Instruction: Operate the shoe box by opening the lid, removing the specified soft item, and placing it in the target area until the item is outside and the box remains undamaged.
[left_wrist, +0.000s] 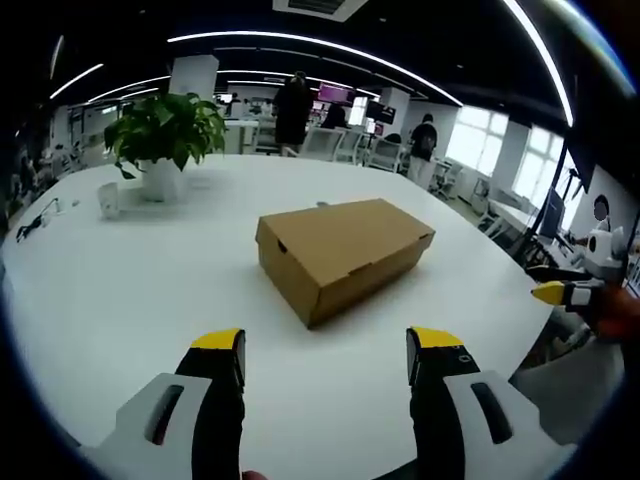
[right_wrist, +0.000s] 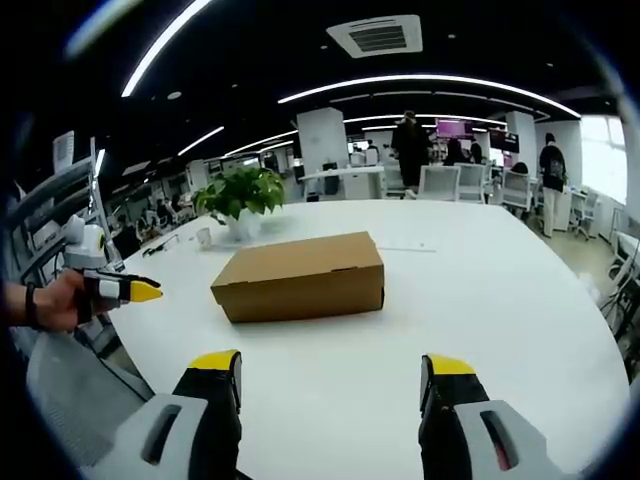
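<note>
Cardboard, plain brown and unprinted, so the box should be light and fairly stiff but easy to crease or tear if you clamp hard on an edge. Lid is down right now, so the soft item inside is hidden and I can't say what it is. My guess is it'll be floppy and easy to pinch once the lid is up.

Where to grab: the lid's front lip looks like the spot. In the left gripper view there's a seam running along the near long side, and a small dark notch on the short end facing left. I'd slip one jaw under that lip and lift gently while the other gripper steadies the base, since a light box will probably slide on the smooth white table.

Box sits about mid-table, lying flat, angled to both cameras, a bit beyond both grippers and touching neither. A potted plant and a small cup sit further back, well apart from it.

Left gripper is released, jaws spread wide with nothing between them. Right gripper is the same, spread and holding nothing. Nothing started yet, as far as I can judge.
</note>
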